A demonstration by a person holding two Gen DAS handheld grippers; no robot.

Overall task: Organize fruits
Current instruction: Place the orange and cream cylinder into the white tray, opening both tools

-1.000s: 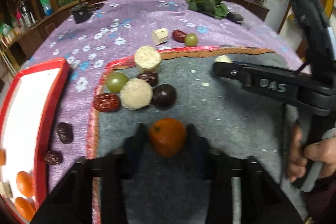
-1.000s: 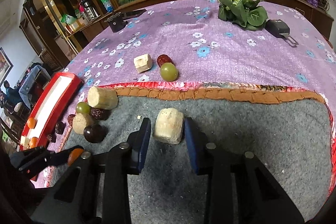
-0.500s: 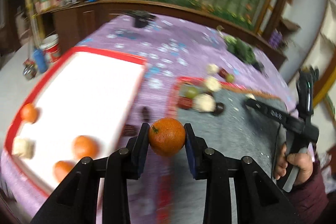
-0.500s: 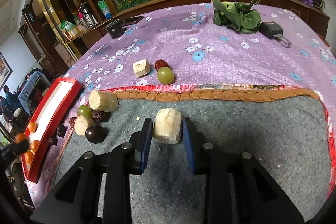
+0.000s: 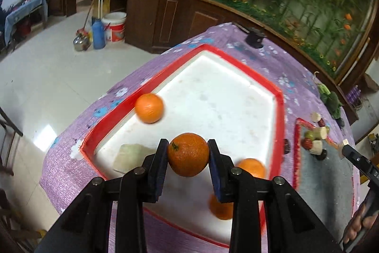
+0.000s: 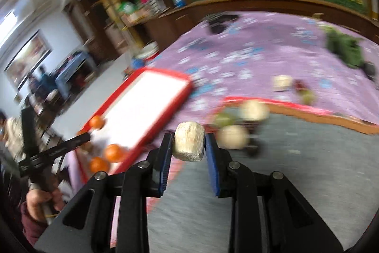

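Observation:
My left gripper (image 5: 188, 155) is shut on an orange (image 5: 188, 154) and holds it above the near end of the red-rimmed white tray (image 5: 279, 110). Three more oranges (image 5: 149, 108) and a pale chunk (image 5: 129, 158) lie in that tray. My right gripper (image 6: 188, 146) is shut on a pale cream chunk (image 6: 188, 145), lifted over the grey mat (image 6: 308, 170). The right wrist view is blurred. A cluster of pale chunks, a green grape and dark fruits (image 6: 233, 136) sits at the mat's far left corner.
The tray (image 6: 146, 98) lies left of the mat on a purple flowered cloth (image 6: 248, 51). A leafy green bunch (image 6: 343, 49) and a small black device (image 5: 254, 36) sit at the far side. The table's edge drops to a tiled floor (image 5: 47, 77) beyond the tray.
My left gripper carried the orange from the mat over to the tray. My right gripper shut on the pale chunk, lifted it and swung left toward the tray.

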